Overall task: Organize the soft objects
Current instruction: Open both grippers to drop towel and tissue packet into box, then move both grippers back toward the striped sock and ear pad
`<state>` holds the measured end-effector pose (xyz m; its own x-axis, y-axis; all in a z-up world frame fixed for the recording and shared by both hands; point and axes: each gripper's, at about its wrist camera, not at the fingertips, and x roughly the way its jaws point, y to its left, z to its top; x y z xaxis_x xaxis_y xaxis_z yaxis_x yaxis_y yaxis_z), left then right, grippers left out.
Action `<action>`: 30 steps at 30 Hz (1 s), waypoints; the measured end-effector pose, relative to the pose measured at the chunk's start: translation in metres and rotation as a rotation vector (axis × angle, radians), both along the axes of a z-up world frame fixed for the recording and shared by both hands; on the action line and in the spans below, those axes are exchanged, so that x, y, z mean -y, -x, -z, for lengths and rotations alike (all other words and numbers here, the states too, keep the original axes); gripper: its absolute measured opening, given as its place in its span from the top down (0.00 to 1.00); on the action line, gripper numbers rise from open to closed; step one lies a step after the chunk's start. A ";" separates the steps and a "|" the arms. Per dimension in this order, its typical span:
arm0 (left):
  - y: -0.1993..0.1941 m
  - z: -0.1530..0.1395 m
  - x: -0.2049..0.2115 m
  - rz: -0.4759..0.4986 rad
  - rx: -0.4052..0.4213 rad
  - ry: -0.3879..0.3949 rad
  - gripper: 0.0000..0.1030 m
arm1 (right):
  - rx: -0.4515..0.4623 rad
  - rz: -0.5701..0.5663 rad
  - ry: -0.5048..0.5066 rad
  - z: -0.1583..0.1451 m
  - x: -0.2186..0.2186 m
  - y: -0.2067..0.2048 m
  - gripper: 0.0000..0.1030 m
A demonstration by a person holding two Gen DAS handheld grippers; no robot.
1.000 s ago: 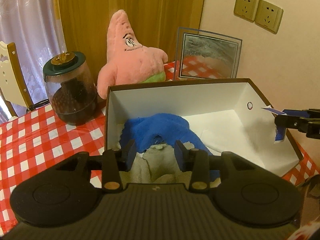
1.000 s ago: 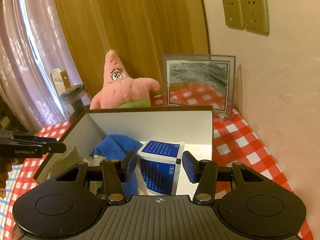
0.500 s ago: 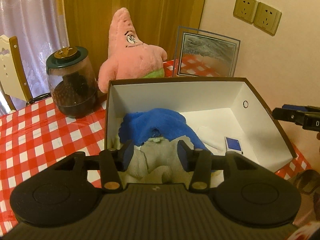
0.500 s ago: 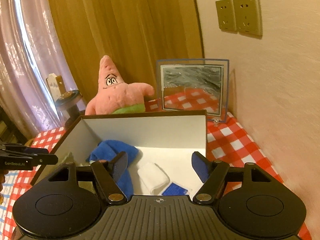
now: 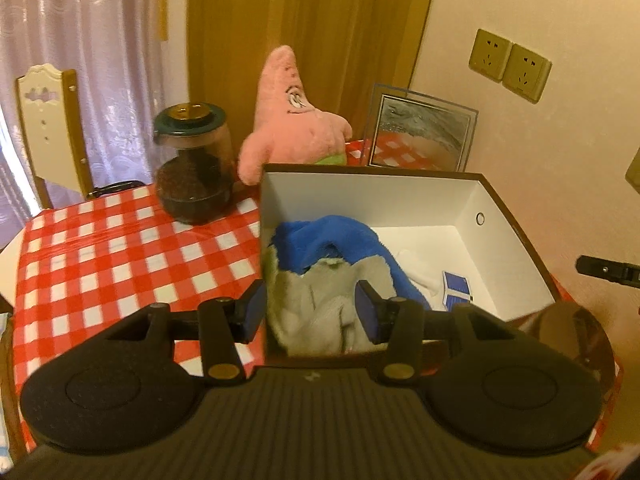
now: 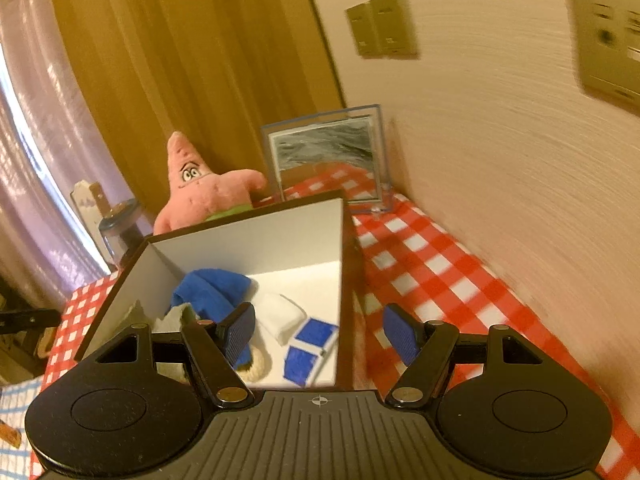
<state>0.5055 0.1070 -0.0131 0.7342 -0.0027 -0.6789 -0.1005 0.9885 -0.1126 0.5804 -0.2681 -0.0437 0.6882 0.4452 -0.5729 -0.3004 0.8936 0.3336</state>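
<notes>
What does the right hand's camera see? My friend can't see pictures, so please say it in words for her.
The right gripper hangs open and empty above a white-lined box holding a blue cloth, a white roll and a small blue packet. A pink star plush and a picture frame stand behind on the red checked tablecloth.

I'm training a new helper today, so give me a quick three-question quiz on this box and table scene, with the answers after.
1. True or false: the pink plush star lies inside the white box.
2. Which item lies nearest the box's right wall: A) blue towel, B) small blue packet, C) grey towel?
3. Fill in: the glass jar stands on the ______ tablecloth.

Key
1. False: it sits behind the box, on the table.
2. B.
3. Red and white checked.
</notes>
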 end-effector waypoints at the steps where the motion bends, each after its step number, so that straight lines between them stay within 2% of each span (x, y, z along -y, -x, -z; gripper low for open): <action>1: 0.007 -0.001 -0.001 -0.003 0.003 -0.001 0.57 | -0.002 0.015 -0.005 0.000 0.005 0.007 0.31; 9: 0.065 0.003 -0.011 -0.032 -0.016 -0.031 0.57 | -0.026 0.073 -0.034 0.002 0.027 0.060 0.31; 14: 0.099 0.016 -0.020 -0.056 -0.054 -0.010 0.57 | -0.077 0.039 -0.030 0.014 0.021 0.097 0.31; 24: 0.147 0.051 -0.016 -0.020 -0.140 0.033 0.57 | -0.226 -0.169 -0.009 0.058 -0.054 0.155 0.32; 30: 0.154 0.070 -0.003 0.049 -0.158 0.022 0.57 | -0.248 -0.257 0.035 0.076 -0.097 0.176 0.32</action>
